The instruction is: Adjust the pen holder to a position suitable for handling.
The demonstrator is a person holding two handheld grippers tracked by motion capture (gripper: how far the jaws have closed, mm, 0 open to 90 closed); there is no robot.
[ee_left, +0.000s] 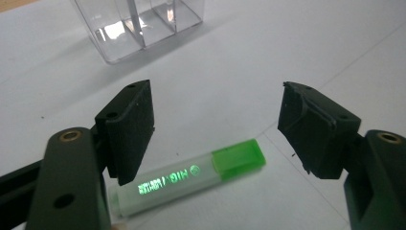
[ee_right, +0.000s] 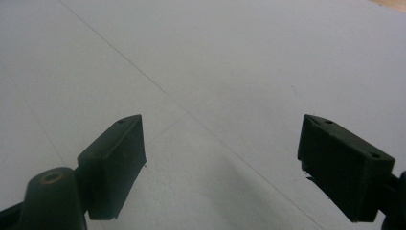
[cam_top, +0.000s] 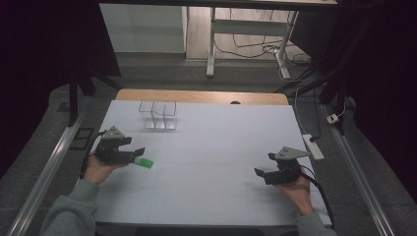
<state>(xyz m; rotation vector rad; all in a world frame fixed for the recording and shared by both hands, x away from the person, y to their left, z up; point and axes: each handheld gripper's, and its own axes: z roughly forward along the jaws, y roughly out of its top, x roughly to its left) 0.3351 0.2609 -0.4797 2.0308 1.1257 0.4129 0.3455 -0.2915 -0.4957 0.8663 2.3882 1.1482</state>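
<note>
Dim room. White-topped table (cam_top: 221, 147) with wood far edge, grey floor (cam_top: 162, 73) around it. White desk frame (cam_top: 246, 29) behind, cables (cam_top: 255, 48) on floor, power strip (cam_top: 313, 146) right, dark curtains both sides.

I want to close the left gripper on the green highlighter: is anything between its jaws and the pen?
Nothing visible. The left gripper is open, and the green highlighter lies on the bare white table under the gap.

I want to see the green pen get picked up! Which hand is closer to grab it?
The left gripper. Its open jaws stand either side of the green highlighter lying on the table. The right gripper is far across the table, open with nothing between its jaws.
</note>
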